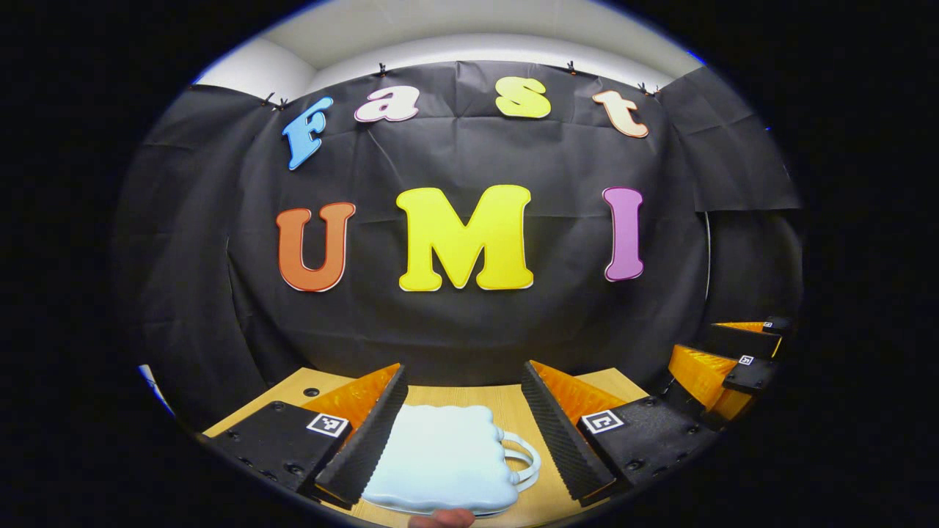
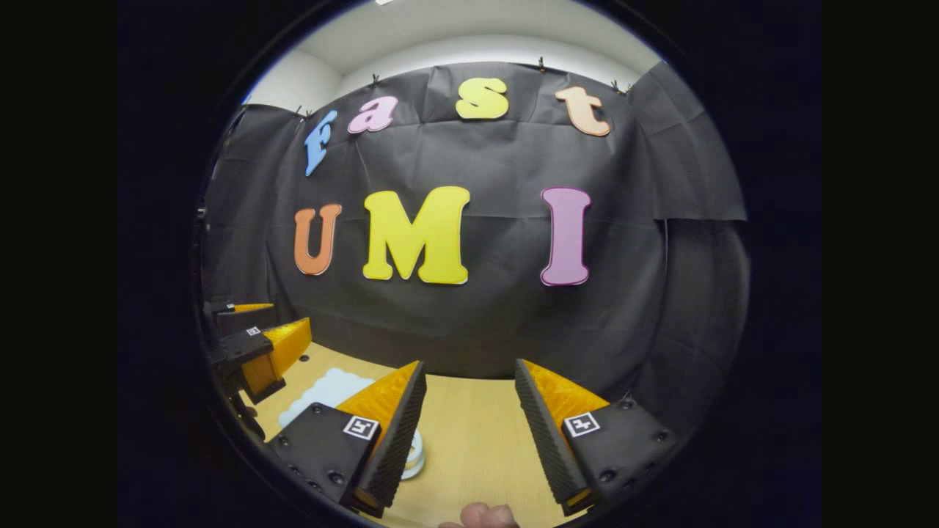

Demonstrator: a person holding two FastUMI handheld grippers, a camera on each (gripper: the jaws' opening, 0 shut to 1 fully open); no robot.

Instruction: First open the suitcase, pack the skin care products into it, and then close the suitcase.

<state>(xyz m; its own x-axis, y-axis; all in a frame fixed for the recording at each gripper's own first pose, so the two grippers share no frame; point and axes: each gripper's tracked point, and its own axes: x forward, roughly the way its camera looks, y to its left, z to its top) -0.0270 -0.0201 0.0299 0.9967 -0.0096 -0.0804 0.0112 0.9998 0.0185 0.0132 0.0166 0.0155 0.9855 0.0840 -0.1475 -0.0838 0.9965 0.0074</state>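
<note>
Left gripper [image 1: 463, 425] fingers wide apart above closed suitcase [image 1: 444, 458], touching nothing

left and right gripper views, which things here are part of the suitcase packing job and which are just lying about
Part of the job:
- pale blue suitcase, closed, flat on the table, white handle to its right
- small white jar, probably a skin care product, partly hidden behind a finger
- left gripper, fingers open over the suitcase
- right gripper, fingers open

Just there:
- wooden table

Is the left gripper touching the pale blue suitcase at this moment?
Cannot tell. In the left gripper view, the left gripper is open above the suitcase; one finger overlaps its edge, with no contact plainly visible.
</note>
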